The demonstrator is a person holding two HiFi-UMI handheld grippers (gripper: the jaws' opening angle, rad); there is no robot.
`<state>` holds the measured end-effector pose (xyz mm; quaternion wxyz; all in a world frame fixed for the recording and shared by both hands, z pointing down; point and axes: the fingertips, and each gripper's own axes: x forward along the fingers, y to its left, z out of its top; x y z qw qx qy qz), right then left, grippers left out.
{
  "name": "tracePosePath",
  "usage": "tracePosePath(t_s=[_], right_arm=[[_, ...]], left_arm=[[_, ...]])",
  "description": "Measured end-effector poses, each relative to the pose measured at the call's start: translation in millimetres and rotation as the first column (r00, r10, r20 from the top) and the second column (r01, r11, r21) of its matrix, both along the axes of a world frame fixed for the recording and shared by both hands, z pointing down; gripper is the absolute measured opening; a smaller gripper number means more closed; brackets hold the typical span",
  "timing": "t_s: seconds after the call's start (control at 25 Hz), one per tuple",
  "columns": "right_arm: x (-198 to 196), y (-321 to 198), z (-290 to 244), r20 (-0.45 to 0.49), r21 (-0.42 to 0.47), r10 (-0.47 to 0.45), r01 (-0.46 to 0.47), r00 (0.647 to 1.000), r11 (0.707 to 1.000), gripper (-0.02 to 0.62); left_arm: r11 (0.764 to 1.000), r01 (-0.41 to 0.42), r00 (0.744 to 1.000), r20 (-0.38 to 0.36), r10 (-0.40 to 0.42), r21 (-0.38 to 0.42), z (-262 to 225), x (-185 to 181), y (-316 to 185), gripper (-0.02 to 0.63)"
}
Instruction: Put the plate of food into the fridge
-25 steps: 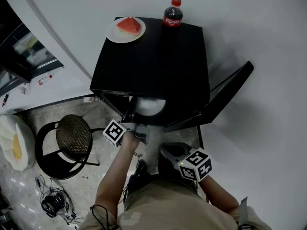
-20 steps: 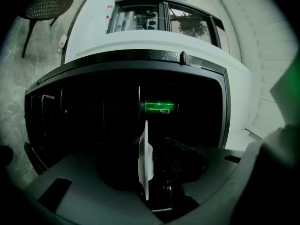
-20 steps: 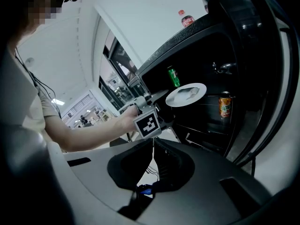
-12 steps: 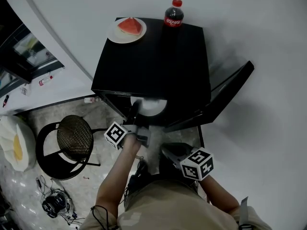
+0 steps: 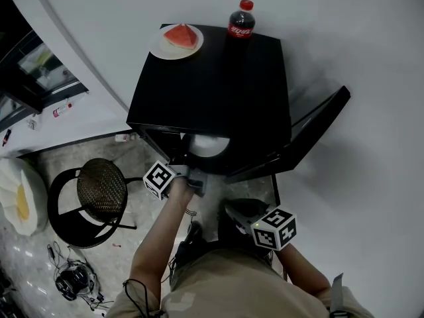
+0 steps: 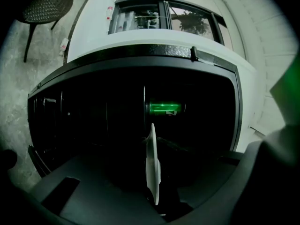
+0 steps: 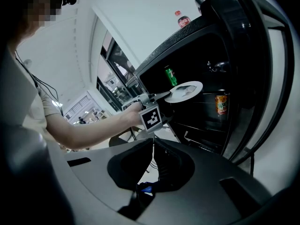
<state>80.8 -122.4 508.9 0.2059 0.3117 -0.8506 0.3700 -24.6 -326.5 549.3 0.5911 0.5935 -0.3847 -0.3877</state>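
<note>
As left gripper (image 7: 161, 95) just clamped plate (image 7: 184, 91), fridge (image 5: 218, 78) open

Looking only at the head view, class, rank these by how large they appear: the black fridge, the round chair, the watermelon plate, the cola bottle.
1. black fridge
2. round chair
3. watermelon plate
4. cola bottle
Plate and bottle are close: the bottle is foreshortened from above. The chair, lower down, is farther away.

Left tool (image 6: 156, 201), its jaws just closed on the rim of a white plate (image 6: 152, 165) seen edge-on, faces the dark open fridge (image 6: 140, 64); a green can (image 6: 164, 109) lies inside.
</note>
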Motion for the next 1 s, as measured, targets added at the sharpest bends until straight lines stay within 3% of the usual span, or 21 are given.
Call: tracePosePath(t_s=[0.24, 0.48, 0.68, 0.88, 1.0], right_arm=[[-0.1, 1.0, 4.5, -0.008, -0.008, -0.011, 0.011, 1.0, 1.0, 0.023], [-3.5, 2.2, 7.3, -0.009, -0.019, -0.027, 0.027, 1.0, 0.999, 0.023], [-9.9, 5.7, 7.2, -0.003, -0.019, -0.035, 0.035, 0.999, 0.999, 0.023], [-7.5, 9.2, 7.6, -0.004, -0.021, -0.02, 0.02, 1.0, 1.0, 0.023], [-4.1, 10.1, 8.5, -0.006, -0.024, -0.009, 0.009, 1.0, 1.0, 0.023]], left_arm=[[0.997, -0.043, 0.998, 0.049, 0.04, 0.064, -9.4, 2.9, 6.0, 0.155], [0.992, -0.11, 0.983, 0.154, 0.1, 0.057, -4.9, 1.9, 26.5, 0.155], [0.99, -0.134, 0.98, 0.155, 0.126, 0.04, 3.1, 5.9, 37.6, 0.144], [0.988, -0.139, 0.978, 0.162, 0.128, 0.061, -2.2, 6.4, 35.0, 0.074], [0.99, -0.12, 0.982, 0.154, 0.108, 0.076, -5.6, 3.8, 30.5, 0.066]])
